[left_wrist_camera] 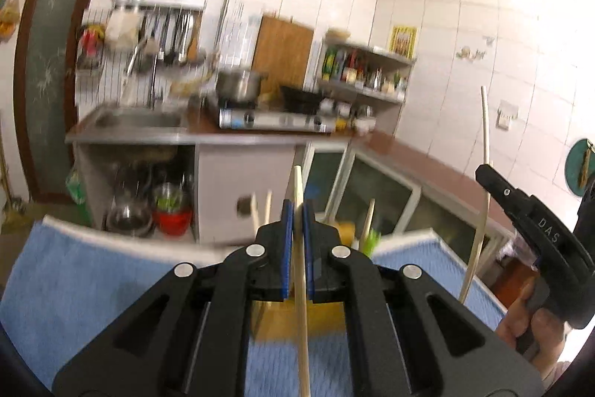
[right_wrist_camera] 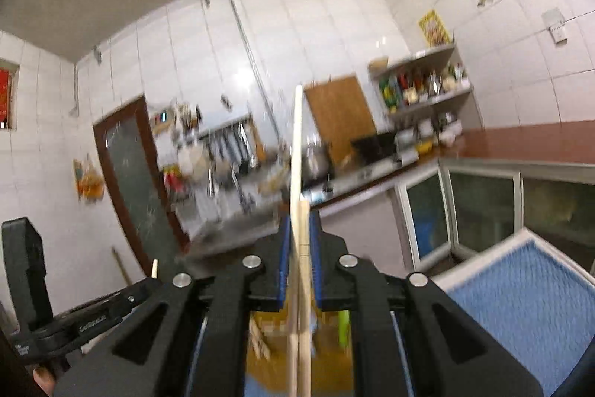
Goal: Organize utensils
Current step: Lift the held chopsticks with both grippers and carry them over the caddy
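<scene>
Left gripper (left_wrist_camera: 296, 211) fingers pinch one pale wooden chopstick (left_wrist_camera: 302, 304) mid-shaft, tip up. Right gripper (right_wrist_camera: 299, 226) fingers clamp pair of pale wooden chopsticks (right_wrist_camera: 297, 151), upright. Both held clear above blue towel-covered counter (left_wrist_camera: 74, 270), likely for sorting.

My left gripper (left_wrist_camera: 296, 222) hides a blurred yellow holder (left_wrist_camera: 297, 319). Each chopstick (left_wrist_camera: 303, 322) runs off the bottom edge. The shelf bottles (left_wrist_camera: 357, 67) are too blurred to identify.
</scene>
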Available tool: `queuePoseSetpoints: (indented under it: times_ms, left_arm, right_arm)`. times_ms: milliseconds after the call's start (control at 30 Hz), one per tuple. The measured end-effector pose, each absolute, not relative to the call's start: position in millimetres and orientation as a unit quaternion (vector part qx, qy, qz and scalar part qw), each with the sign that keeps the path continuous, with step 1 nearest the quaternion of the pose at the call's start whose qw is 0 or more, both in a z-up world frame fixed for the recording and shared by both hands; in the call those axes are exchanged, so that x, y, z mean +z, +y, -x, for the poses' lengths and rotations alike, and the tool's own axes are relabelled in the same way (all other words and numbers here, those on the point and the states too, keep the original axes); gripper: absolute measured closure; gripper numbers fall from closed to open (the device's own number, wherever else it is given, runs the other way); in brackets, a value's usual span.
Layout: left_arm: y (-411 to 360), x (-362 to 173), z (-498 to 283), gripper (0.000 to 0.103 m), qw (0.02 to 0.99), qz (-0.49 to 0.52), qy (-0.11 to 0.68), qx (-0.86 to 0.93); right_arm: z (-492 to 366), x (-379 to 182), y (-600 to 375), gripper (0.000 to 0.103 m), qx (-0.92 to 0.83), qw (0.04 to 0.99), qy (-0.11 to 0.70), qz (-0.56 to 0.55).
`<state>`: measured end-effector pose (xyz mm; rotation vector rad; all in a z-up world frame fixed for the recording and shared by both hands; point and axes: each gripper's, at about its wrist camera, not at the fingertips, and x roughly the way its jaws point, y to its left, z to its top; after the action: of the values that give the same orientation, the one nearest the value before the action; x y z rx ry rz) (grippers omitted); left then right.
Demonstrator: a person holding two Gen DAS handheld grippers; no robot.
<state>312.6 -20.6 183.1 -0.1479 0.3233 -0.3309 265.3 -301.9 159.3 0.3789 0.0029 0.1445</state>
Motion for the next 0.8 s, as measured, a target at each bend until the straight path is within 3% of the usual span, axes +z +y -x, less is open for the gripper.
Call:
queuePoseSetpoints:
  times_ms: [300,600,800]
  left_arm:
    - [-48,203,-363,0.099,0.985,0.079,0.034,-0.148]
    - [-66,157,-401,0.099,0.991,0.059,0.014,-0.116]
    - [-58,156,-406,0.098,0.991,0.067,0.015,-0.114]
  right_arm:
    - [-311,170,-297,0.092,0.062,0.975,-0.115,-0.18]
    - [-340,132,-283,0.092,0.065,0.98,-0.107,-0.153]
    - [-344,122,-279,0.092,0.061,0.983,-0.101,-0.139]
